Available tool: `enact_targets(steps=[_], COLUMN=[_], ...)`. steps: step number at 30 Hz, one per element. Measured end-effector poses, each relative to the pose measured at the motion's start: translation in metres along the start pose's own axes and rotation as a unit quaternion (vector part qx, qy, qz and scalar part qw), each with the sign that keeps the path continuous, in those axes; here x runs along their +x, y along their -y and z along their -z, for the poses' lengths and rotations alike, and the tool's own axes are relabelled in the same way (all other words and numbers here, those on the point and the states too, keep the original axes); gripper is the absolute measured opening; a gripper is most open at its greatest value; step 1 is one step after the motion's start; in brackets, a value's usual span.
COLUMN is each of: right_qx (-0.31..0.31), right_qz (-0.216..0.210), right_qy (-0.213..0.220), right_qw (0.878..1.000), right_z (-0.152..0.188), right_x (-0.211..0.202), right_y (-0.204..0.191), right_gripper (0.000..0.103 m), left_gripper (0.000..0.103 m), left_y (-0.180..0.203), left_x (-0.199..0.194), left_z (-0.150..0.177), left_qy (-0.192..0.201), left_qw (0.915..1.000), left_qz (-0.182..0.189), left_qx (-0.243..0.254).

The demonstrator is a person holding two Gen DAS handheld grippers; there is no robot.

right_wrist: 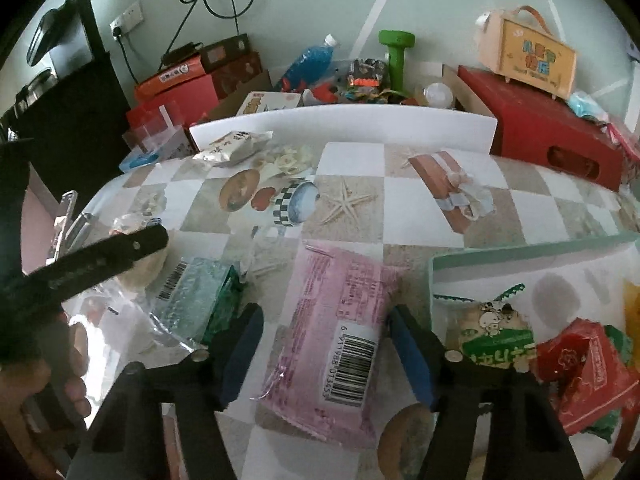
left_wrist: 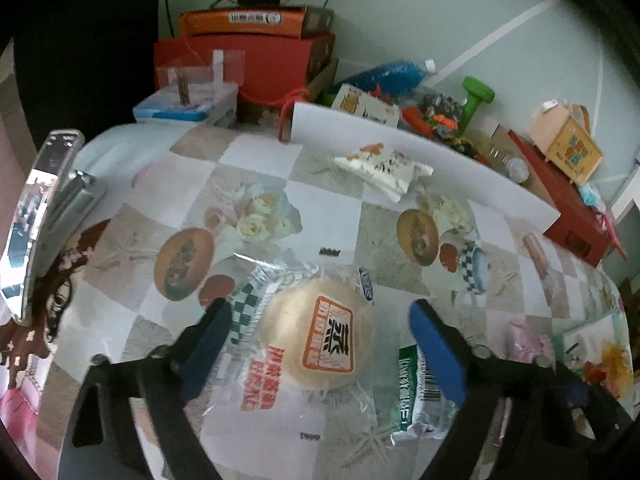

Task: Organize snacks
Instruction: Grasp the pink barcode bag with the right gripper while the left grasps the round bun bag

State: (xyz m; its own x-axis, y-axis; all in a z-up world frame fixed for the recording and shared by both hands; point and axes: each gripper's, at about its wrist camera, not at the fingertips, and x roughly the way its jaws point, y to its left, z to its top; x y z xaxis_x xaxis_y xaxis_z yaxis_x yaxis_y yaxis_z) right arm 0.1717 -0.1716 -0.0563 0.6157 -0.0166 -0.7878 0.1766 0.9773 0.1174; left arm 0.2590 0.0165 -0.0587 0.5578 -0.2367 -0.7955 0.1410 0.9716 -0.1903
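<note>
A round pale bun in a clear wrapper (left_wrist: pixel 316 340) lies on the patterned tablecloth. My left gripper (left_wrist: pixel 320 306) is open, one blue pad on each side of the bun and neither pressing it. A green-and-white packet (left_wrist: pixel 416 392) lies by its right finger. A pink packet (right_wrist: pixel 336 332), barcode up, sits between the pads of my right gripper (right_wrist: pixel 326 310), which is also open with small gaps on both sides. To the right, a green-rimmed tray (right_wrist: pixel 520 252) holds a green snack (right_wrist: pixel 496 340) and a red snack (right_wrist: pixel 580 368). A clear green packet (right_wrist: pixel 196 300) lies to the left.
A white packet (left_wrist: pixel 380 168) rests against a white board (left_wrist: pixel 400 140) at the back. Behind the board are red boxes (right_wrist: pixel 552 140), a green dumbbell (right_wrist: pixel 396 56) and a blue bottle (right_wrist: pixel 308 60). A shiny metal object (left_wrist: pixel 44 200) sits at the table's left edge. A hand (right_wrist: pixel 40 392) holds the left gripper.
</note>
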Motion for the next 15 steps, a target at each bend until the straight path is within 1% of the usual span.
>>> enact_targets(steps=[2, 3, 4, 5, 7, 11, 15], right_qx=[0.005, 0.007, 0.012, 0.015, 0.015, 0.016, 0.025], right_qz=[0.001, 0.000, -0.003, -0.007, -0.007, -0.012, -0.022], right_qy=[-0.005, -0.006, -0.010, -0.012, -0.010, -0.008, -0.006], right_qw=[1.000, 1.000, 1.000, 1.000, 1.000, 1.000, 0.999], right_z=[0.001, 0.001, 0.002, 0.002, 0.002, 0.002, 0.000], right_x=[0.005, 0.006, 0.008, 0.009, 0.008, 0.000, -0.014], right_y=[0.002, 0.003, 0.005, 0.006, 0.006, 0.005, 0.005], right_gripper=[0.060, 0.053, 0.048, 0.048, 0.044, 0.044, 0.044], left_gripper=[0.076, 0.068, 0.065, 0.062, 0.060, 0.058, 0.058], left_y=[0.002, 0.003, 0.003, 0.003, 0.002, 0.000, -0.001], left_x=[0.008, 0.010, 0.010, 0.009, 0.008, 0.000, -0.017], left_z=[0.002, 0.003, 0.003, 0.003, 0.003, 0.001, -0.002], left_qy=[-0.011, -0.014, -0.013, -0.012, -0.015, -0.014, -0.010], left_qw=[0.9999, 0.9998, 0.9997, 0.9996, 0.9998, 0.9998, 0.9998], left_qz=[-0.008, -0.012, -0.020, -0.023, -0.014, -0.012, -0.012], left_qx=[0.006, 0.007, 0.010, 0.012, 0.006, 0.005, -0.007])
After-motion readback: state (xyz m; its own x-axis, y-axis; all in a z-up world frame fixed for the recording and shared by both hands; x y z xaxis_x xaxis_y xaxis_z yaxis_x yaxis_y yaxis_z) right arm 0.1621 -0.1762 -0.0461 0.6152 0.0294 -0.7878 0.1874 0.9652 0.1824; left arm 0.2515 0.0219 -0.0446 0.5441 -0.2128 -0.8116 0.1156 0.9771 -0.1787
